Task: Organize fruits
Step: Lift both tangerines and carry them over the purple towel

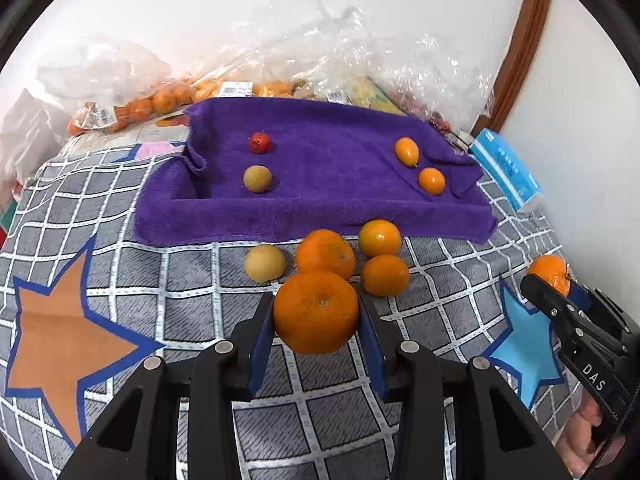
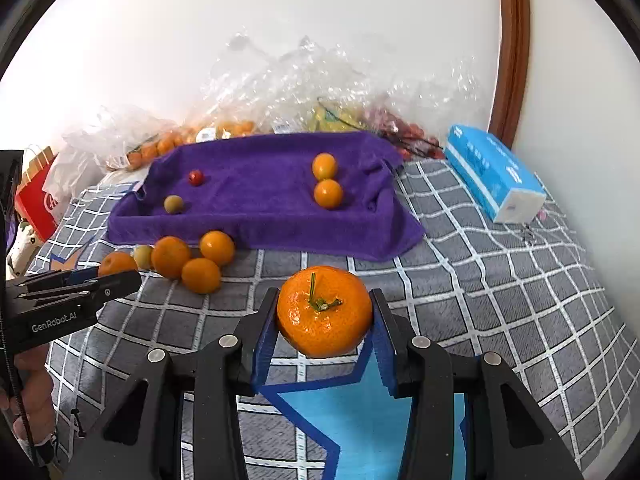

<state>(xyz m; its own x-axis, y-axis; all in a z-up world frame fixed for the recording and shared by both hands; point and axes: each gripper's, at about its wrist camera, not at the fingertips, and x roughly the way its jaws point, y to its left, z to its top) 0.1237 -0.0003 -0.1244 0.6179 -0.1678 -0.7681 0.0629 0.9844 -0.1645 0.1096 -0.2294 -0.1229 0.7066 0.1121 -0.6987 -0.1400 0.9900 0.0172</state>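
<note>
My left gripper is shut on a large orange, held just above the checked cover. My right gripper is shut on a mandarin with a green stem. Each gripper also shows at the edge of the other view: the right gripper and the left gripper. A loose pile of oranges and a pale yellow fruit lies before the purple towel-lined tray. On the towel sit a red fruit, a greenish fruit and two small oranges.
Clear plastic bags of fruit crowd the wall behind the tray. A blue tissue pack lies at the right, and a red paper bag stands at the far left. A brown door frame rises at the back right.
</note>
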